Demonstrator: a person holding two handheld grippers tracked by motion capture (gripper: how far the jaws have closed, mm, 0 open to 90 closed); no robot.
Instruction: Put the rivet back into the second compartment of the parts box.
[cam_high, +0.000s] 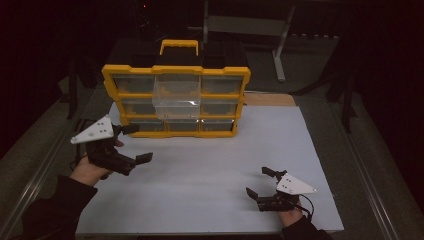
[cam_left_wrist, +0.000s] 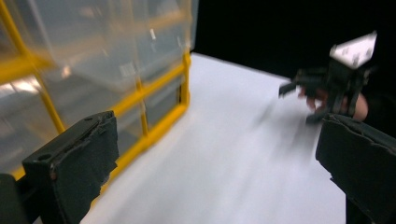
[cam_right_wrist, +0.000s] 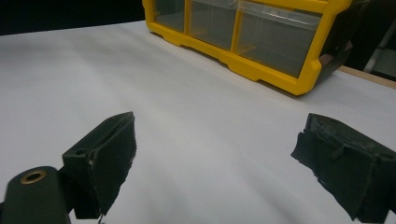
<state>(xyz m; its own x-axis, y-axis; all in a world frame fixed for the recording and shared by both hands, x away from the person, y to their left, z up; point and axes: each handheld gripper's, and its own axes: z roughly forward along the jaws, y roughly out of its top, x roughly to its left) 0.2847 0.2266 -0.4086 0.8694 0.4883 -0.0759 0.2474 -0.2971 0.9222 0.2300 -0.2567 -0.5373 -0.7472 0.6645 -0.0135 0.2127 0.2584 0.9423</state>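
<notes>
Both my right gripper (cam_high: 261, 182) and left gripper (cam_high: 137, 143) hang released over the white tabletop (cam_high: 210, 165), before the yellow drawer organizer (cam_high: 176, 100), its middle drawer (cam_high: 176, 97) pulled out.

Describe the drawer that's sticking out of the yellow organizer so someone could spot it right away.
On the white table mat stands a yellow-framed organizer with a three-by-three grid of clear drawers. The pulled-out drawer is in the middle column, near the top. Unlike its neighbours, which sit flush in the frame, it juts forward toward the person.
</notes>
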